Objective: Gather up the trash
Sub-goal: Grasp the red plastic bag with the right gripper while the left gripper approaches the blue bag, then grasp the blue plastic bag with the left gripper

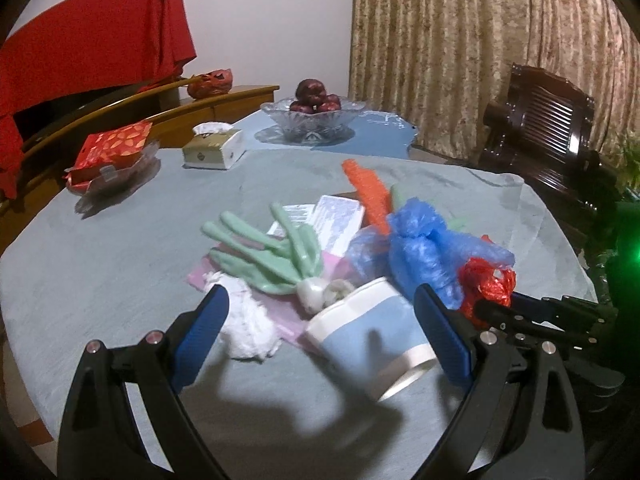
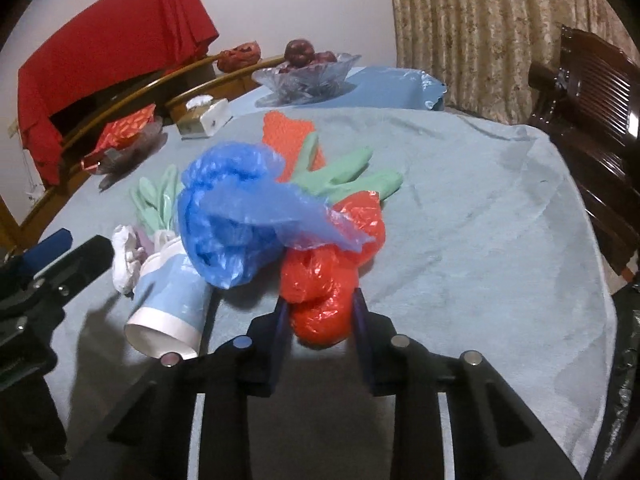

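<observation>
Right gripper (image 2: 319,312) clamped on red plastic bag (image 2: 320,280); left gripper (image 1: 320,332) wide apart around paper cup (image 1: 372,340)

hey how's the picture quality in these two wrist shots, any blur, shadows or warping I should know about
Left wrist view: strong fisheye bending of the curtain, a dark shadow under the left gripper across the paper cup, green glare at the right edge. Right wrist view: same warping, black corners, mild softness; the right gripper on the red plastic bag reads clearly.
</observation>
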### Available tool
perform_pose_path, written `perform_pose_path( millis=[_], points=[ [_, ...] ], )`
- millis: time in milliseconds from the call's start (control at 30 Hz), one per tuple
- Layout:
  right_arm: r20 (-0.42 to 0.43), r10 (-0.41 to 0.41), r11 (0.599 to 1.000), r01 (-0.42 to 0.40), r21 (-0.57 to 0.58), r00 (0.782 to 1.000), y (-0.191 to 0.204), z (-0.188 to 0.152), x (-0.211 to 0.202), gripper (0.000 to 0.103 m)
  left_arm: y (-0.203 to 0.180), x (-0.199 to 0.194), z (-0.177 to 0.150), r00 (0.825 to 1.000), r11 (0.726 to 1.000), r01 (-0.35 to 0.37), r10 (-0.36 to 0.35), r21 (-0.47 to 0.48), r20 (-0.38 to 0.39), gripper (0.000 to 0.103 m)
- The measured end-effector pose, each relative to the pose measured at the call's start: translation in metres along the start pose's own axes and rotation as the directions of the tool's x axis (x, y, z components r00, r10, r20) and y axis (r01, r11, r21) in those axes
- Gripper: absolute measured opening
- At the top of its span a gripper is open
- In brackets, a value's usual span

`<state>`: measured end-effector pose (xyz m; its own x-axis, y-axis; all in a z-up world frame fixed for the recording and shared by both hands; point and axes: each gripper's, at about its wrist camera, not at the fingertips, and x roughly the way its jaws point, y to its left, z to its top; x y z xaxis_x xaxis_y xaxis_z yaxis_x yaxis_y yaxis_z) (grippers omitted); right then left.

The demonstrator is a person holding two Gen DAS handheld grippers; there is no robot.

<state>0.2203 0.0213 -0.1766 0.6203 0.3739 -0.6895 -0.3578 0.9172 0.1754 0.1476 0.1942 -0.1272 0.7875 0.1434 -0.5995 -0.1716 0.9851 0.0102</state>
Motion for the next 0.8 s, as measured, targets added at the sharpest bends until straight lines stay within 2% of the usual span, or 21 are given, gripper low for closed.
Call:
perform_pose_path(
  millis=[367, 500, 800],
  points=[
    [0.045, -0.113, 0.993, 0.111, 0.032, 0.993, -0.048, 0.011, -0.023, 0.029, -0.045, 0.014, 0.012, 0.998, 0.997, 0.064, -0.064, 0.043, 0.006, 0.091],
    [0.047, -0.129, 0.99, 0.126, 0.06, 0.991, -0.063, 0.01, -0.026, 0.029, -0.062, 0.021, 0.013, 0.996, 0.993, 0.091, -0.091, 0.075, -0.005, 0.082],
    [0.047, -0.137, 0.989, 0.134, 0.064, 0.989, -0.074, 0.004, -0.027, 0.029, -0.088, 0.036, 0.008, 0.995, 0.987, 0.1, -0.098, 0.126, -0.022, 0.081]
  ],
)
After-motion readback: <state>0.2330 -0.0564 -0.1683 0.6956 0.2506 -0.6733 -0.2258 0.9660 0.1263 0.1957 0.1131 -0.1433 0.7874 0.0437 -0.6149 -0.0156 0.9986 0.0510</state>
